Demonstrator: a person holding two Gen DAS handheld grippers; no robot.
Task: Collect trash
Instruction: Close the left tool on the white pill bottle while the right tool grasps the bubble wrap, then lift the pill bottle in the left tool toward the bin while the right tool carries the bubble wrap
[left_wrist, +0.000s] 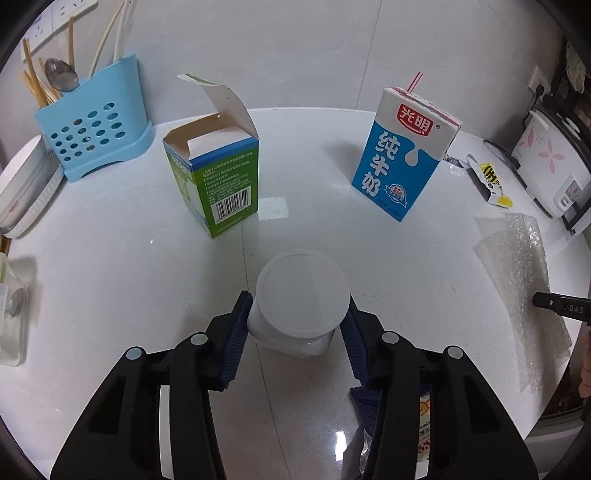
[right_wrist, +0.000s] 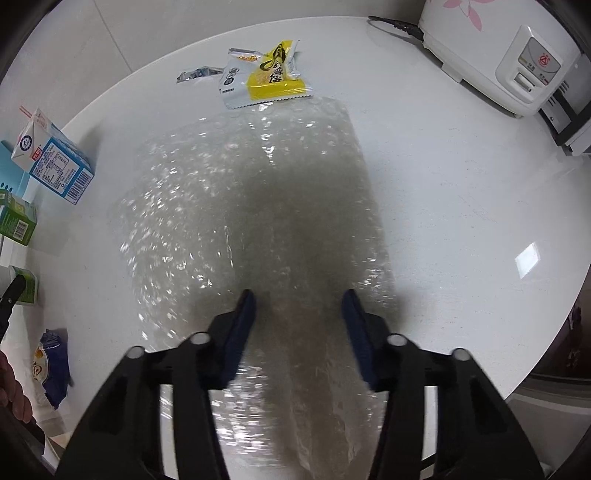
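Ok, L gripper (left_wrist: 297, 325) clamped on white jar (left_wrist: 301, 295), R gripper (right_wrist: 298, 325) fingers apart over bubble wrap (right_wrist: 251, 206) — pinch it next, then lift both

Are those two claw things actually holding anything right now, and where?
The left gripper clamps the white jar just under its lid. The right gripper straddles the bubble wrap; a grip cannot be told.
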